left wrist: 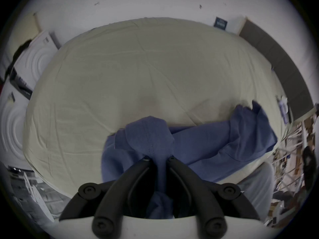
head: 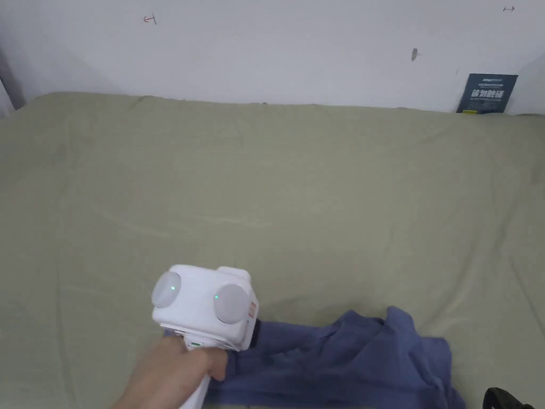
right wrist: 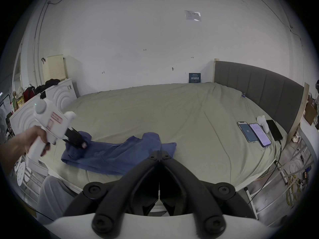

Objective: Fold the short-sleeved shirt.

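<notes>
The left gripper (left wrist: 158, 159) has its jaws pinched on a bunched fold of the blue shirt (left wrist: 207, 142), lifting that end slightly off the bed (left wrist: 138, 70). The right gripper (right wrist: 159, 154) hangs near the shirt's other end, jaws closed together with nothing between them. The shirt lies crumpled in a long heap along the bed's near edge. Folding looks barely begun: the shirt has yet to be spread flat, and no fold is made.
</notes>
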